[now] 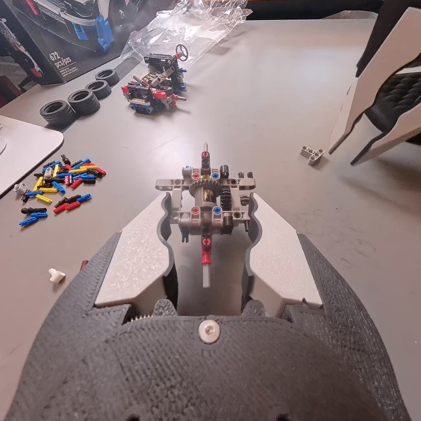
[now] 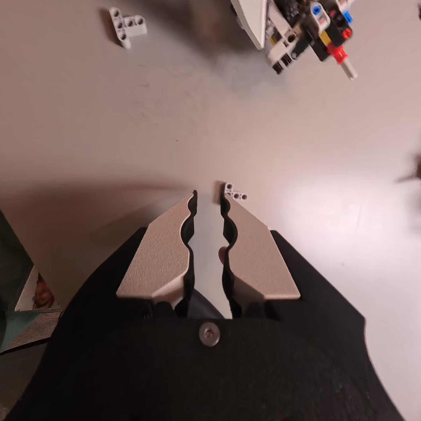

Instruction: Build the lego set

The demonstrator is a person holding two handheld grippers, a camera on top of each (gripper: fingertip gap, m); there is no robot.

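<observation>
**A:** Between the left gripper's (image 1: 210,206) fingers a grey geared frame assembly (image 1: 206,200) is seated. Both pads are seen against its side beams, so it is pinched. Its axle line is laid along the fingers, with the pale axle (image 1: 206,276) pointed back toward the camera.

**B:** Right gripper?

**A:** Right gripper's (image 2: 208,198) jaws are spread, nothing between the pads. It is angled down at the table (image 2: 296,148).

**B:** Nearest part?

**A:** A small grey T-shaped beam (image 2: 237,193) is lain flat just beyond and slightly outboard of the right-hand fingertip (image 2: 225,200), partly hidden by it; contact cannot be told. A second grey T-shaped beam (image 2: 126,25) is lain well ahead, to the left.

**B:** Which gripper is closer to the near beam?

**A:** The right one. From the left wrist view, the beam is seen well off to the right of the held assembly, beside the right gripper's tips.
</observation>
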